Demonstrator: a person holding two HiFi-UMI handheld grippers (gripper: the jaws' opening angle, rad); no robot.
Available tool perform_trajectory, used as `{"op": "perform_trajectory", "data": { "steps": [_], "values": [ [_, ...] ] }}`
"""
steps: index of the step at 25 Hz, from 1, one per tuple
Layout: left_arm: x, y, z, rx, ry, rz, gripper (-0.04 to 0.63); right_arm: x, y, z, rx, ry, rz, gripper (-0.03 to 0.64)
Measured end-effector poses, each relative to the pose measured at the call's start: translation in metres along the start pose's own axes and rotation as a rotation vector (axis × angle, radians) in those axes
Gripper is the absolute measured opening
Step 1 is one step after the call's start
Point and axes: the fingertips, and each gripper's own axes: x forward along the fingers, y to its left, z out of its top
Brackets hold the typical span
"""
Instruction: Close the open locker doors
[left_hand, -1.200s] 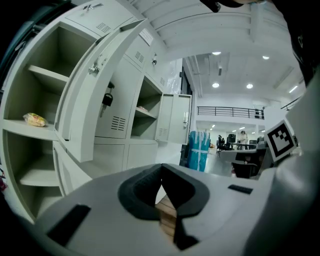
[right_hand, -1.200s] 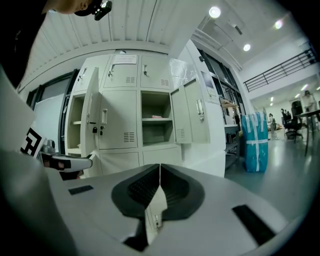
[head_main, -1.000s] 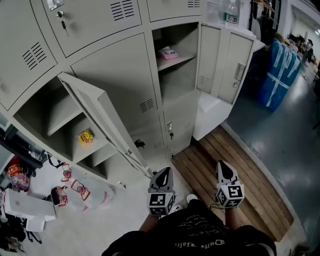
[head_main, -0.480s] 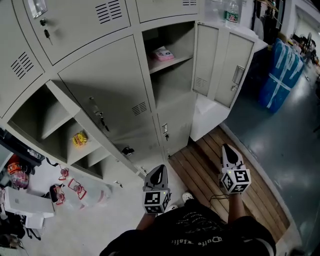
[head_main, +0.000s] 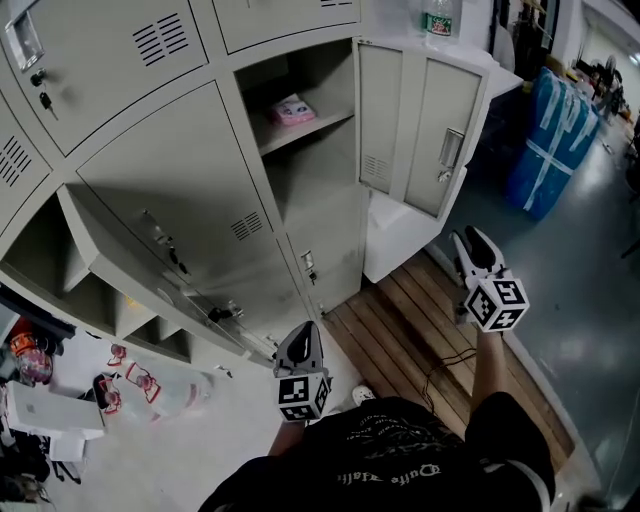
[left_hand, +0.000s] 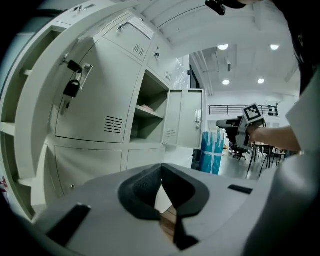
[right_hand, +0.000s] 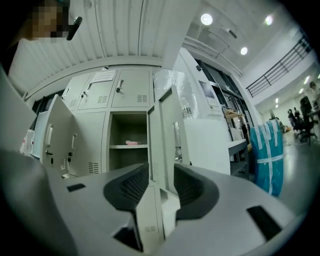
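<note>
Left gripper view: left gripper (left_hand: 161, 182) clenched, tips meeting, nothing between them. It is probably shut so as to serve as a blunt pusher. Left door (left_hand: 37, 125) stands ajar, seen edge-on, well left of the right door (left_hand: 182, 117), with one shut locker (left_hand: 95, 100) between them. Right gripper view: right gripper (right_hand: 160, 187) has just been opening. Jaws spread, the right door's free edge lined up in the gap, pads clear of it; whether the edge is already between them I cannot tell. Likely intent: straddle that edge to swing it shut. Head view: right gripper just beside the right door's lower free corner; left gripper well apart from it, nearer the left door. Right door swung wide. Neither door closed yet.
</note>
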Motion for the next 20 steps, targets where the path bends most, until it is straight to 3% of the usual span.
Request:
{"op": "perform_trajectory", "data": {
  "steps": [3,10,20],
  "values": [
    [0.007,-0.008,-0.005,-0.015,0.005,0.013,0.008,0.015,-0.017,0.018,-0.059,-0.004,0.016,0.144],
    [0.019,-0.012,-0.016,-0.011,0.037,0.064,0.008,0.063,-0.051,0.047,-0.075,-0.024,0.044,0.144],
    [0.027,-0.01,-0.018,-0.011,0.051,0.109,0.008,0.113,-0.07,0.046,-0.057,0.021,0.135,0.144]
  ]
}}
